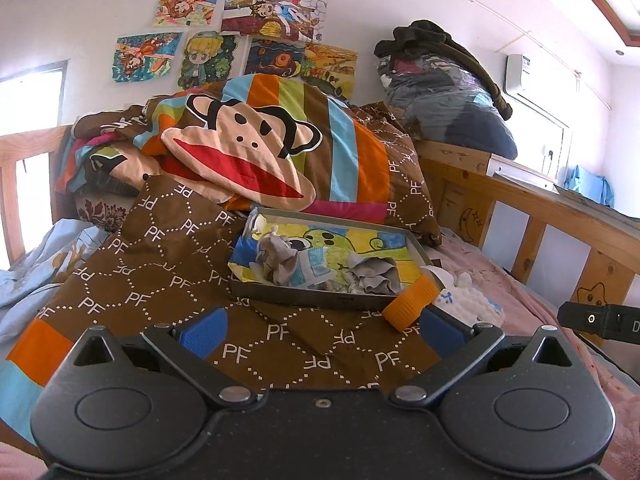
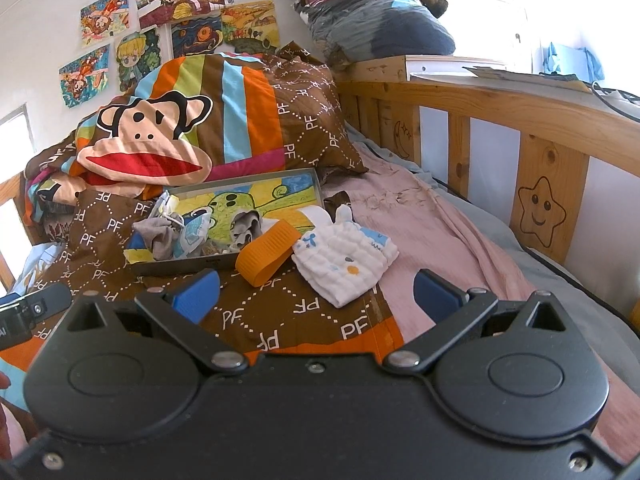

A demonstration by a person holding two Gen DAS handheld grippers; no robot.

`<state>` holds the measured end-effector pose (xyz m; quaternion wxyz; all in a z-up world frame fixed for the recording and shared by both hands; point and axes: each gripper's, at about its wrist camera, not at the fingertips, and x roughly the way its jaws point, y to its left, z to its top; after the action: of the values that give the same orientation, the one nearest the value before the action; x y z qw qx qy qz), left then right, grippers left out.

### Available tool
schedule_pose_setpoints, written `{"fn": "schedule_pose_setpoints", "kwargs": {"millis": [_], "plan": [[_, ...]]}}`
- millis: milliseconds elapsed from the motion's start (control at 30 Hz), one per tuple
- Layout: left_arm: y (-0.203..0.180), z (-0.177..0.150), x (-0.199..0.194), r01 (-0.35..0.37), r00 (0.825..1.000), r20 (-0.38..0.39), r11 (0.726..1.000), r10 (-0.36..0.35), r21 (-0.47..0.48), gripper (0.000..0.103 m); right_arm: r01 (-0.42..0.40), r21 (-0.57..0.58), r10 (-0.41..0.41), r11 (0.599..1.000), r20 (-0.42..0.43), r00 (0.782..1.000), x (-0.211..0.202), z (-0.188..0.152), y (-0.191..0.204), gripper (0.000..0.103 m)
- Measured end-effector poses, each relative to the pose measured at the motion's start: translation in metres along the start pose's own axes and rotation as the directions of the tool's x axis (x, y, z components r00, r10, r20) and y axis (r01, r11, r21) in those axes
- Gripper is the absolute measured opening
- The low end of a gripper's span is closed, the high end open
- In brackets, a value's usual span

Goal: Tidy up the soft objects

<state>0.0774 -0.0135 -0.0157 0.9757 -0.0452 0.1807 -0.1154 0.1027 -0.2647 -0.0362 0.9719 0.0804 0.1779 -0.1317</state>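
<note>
A shallow grey metal tray (image 1: 312, 299) (image 2: 180, 265) with a colourful drawing inside lies on the brown "PF" quilt. It holds crumpled grey socks (image 1: 280, 258) (image 2: 158, 236) and small cloths. An orange band (image 1: 410, 300) (image 2: 267, 251) leans on the tray's near right corner. A white quilted baby cloth (image 1: 468, 304) (image 2: 346, 256) lies on the bed right of the band. My left gripper (image 1: 322, 334) is open and empty, just short of the tray. My right gripper (image 2: 316, 296) is open and empty, just short of the white cloth.
A monkey-face pillow and striped quilt (image 1: 248, 148) (image 2: 168, 136) are piled behind the tray. A wooden bed rail (image 1: 560, 220) (image 2: 520, 120) runs along the right. A pile of clothes (image 1: 448, 92) (image 2: 372, 16) sits at the far right. Pink sheet (image 2: 432, 232) lies right of the quilt.
</note>
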Motion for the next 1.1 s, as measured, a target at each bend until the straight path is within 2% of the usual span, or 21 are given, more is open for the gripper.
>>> {"fn": "schedule_pose_setpoints", "kwargs": {"millis": [767,1100], "plan": [[-0.006,-0.006,0.003,0.006,1.000,-0.020,1.000,-0.006,-0.009,0.102,0.009,0.001,-0.009,1.000,-0.014,1.000,0.003,-0.001,0.001,0.103],[-0.010,-0.008,0.007,0.024,0.998,-0.052,0.999,-0.025,-0.028,0.102,0.013,-0.016,-0.014,1.000,-0.053,0.998,0.012,0.001,0.003,0.103]]}}
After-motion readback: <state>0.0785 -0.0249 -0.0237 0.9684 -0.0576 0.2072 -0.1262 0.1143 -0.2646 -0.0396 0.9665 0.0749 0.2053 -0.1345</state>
